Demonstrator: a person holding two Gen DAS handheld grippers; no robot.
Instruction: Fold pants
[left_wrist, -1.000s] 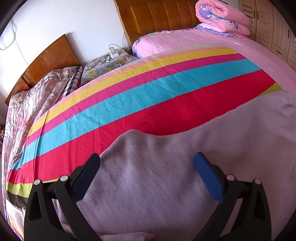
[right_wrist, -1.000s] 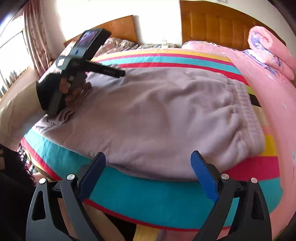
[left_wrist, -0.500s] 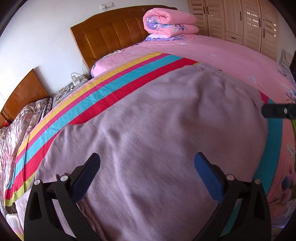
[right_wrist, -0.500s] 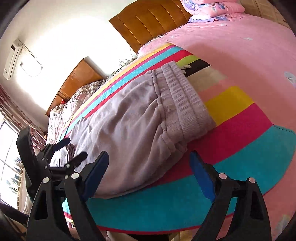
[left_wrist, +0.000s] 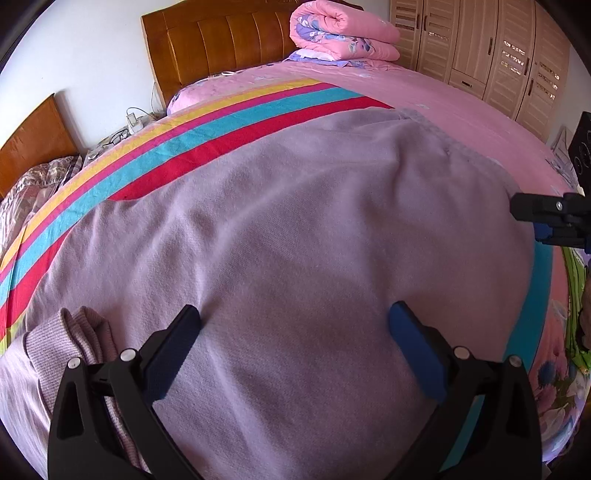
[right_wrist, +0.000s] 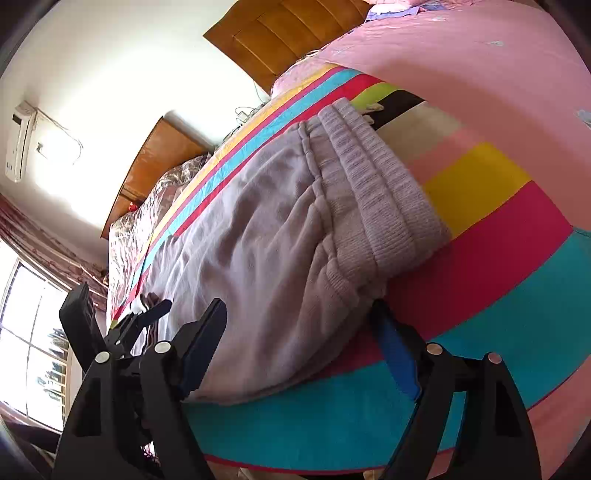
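Note:
Lilac sweatpants lie spread on a striped blanket on the bed. Their ribbed waistband is at the far end in the right wrist view, and a ribbed cuff is bunched at the lower left in the left wrist view. My left gripper is open, low over the pants near the cuff end; it also shows in the right wrist view. My right gripper is open, its fingers straddling the near edge of the pants by the waistband. It shows at the right edge of the left wrist view.
A rolled pink quilt lies by the wooden headboard. A wardrobe stands at the right. A second bed with a patterned cover is beyond. A window is at the left.
Both grippers have come closer to the pants. The left view has swung right across the pants, bringing the cuff and the right gripper into view. The right gripper now straddles the near edge by the waistband.

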